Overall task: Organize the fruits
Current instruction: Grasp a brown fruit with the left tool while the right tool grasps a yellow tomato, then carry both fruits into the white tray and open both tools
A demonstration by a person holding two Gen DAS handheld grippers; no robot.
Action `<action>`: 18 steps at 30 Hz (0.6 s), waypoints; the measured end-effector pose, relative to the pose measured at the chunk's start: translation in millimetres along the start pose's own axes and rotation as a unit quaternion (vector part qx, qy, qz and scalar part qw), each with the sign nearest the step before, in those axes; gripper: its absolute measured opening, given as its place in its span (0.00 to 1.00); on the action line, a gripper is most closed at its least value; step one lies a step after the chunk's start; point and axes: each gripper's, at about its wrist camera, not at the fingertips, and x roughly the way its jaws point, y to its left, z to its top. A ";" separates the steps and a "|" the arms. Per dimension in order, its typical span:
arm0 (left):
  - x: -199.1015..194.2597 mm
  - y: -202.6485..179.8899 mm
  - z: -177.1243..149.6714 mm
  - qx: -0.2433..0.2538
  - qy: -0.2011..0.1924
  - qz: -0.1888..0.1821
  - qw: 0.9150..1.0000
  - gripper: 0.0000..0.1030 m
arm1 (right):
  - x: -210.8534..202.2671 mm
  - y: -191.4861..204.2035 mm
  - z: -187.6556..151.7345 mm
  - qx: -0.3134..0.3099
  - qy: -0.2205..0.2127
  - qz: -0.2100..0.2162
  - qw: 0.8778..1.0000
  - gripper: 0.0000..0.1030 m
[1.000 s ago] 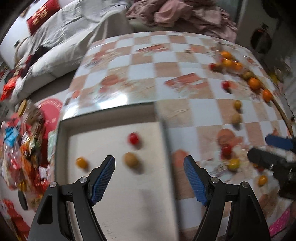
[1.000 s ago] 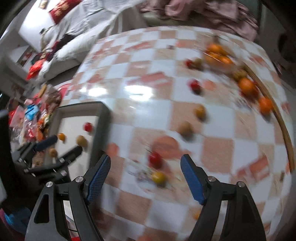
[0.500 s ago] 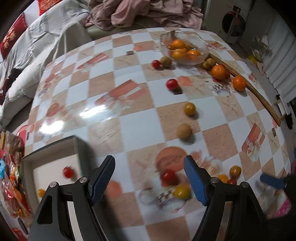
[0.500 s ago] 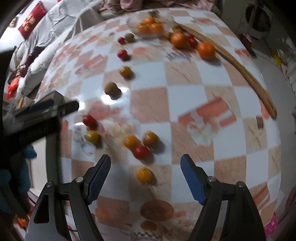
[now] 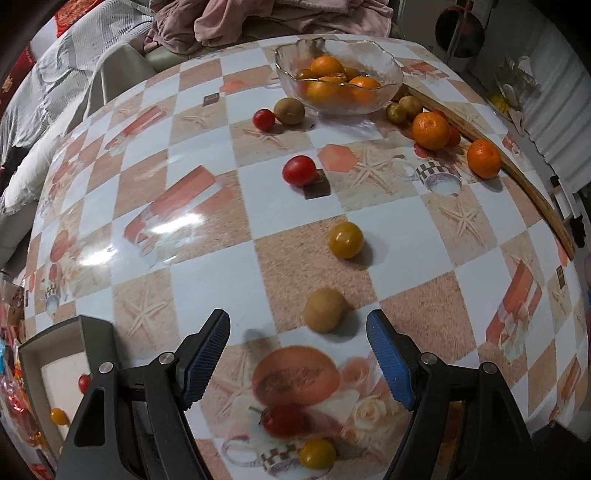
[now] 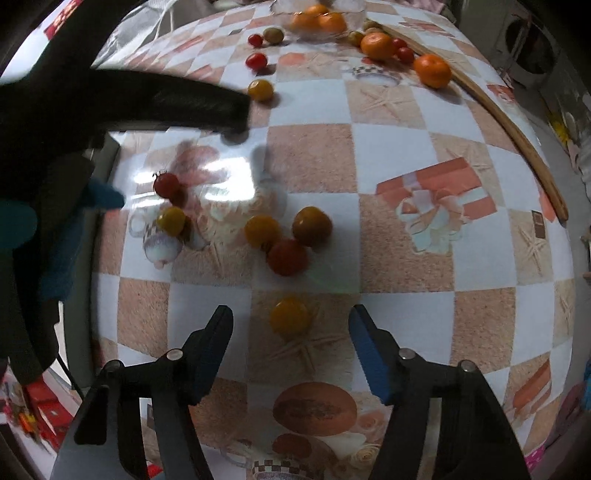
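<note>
Two grippers over checkered table (image 5: pixel 207 280), both pointing down. Left gripper (image 5: pixel 298 356) spread, nothing pinched; tan round fruit (image 5: pixel 325 309) sits on table just ahead, betw. the tips, not touched. Right gripper (image 6: pixel 290 349) has just been closing, jaws apart w/ yellow tomato (image 6: pixel 289 318) betw. them, pads not on it. Glass bowl (image 5: pixel 384 96) w/ oranges at far side. Tray (image 5: pixel 96 339) at left edge, red tomato (image 5: pixel 84 383) inside.

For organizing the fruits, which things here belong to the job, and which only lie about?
Job:
- glass bowl with oranges
- loose oranges
- cherry tomatoes
- brown fruit
- grey tray
- left claw, right claw

Lying about:
- wooden stick
- pink clothes
</note>
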 end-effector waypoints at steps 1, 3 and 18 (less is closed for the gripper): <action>2.0 -0.9 1.4 -0.001 0.001 0.000 1.000 0.75 | 1.2 1.8 -0.6 -0.004 -0.001 -0.005 1.000 0.65; 4.1 -2.2 3.2 -0.002 0.002 0.001 1.000 0.72 | 2.2 5.8 -0.1 -0.012 -0.002 -0.011 1.000 0.64; -8.9 1.8 -6.9 -0.025 0.003 -0.045 0.999 0.26 | 2.0 14.4 -5.9 -0.030 -0.003 -0.002 1.000 0.21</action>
